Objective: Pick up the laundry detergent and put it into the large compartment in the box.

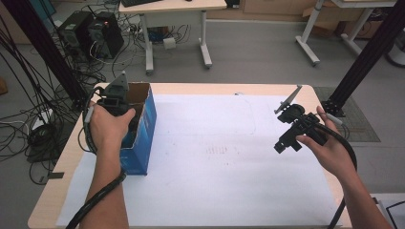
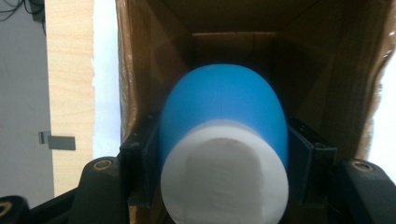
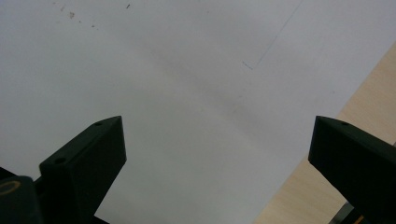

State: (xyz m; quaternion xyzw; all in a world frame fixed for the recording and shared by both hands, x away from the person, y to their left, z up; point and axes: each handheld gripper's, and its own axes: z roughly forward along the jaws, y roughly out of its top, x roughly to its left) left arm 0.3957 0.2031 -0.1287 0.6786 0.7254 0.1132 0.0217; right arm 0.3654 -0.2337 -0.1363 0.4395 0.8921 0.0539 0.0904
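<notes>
Bottle (image 2: 223,140), blue body with a white cap end toward the camera, is pinched between the jaws of the left gripper (image 2: 223,172) and sits inside the open mouth of the cardboard box (image 2: 327,70). High view: left gripper (image 1: 116,98) hangs over the top of the blue-sided box (image 1: 143,129) at the table's (image 1: 200,87) left, hand wrapped round it; bottle itself hidden there by hand and tool. Box stands on the white paper sheet (image 1: 215,162) near its left edge. Right gripper (image 1: 292,131) is well apart at the right, held above the paper, touching nothing. Left gripper view: jaws press the bottle's rounded sides near the cap end, brown inner walls close on both flanks, the box bottom visible beyond. Risks as I judge them: grip is on a curved, smooth surface, so bottle could slip or twist out if squeeze eases; jaws are near as wide as the opening, so they could snag a wall or flap and drag or tip the light box, nothing bracing it. Right gripper view: jaws spread wide, empty, over paper with the table edge at lower right. Too far off to steady the box if it shifts
</notes>
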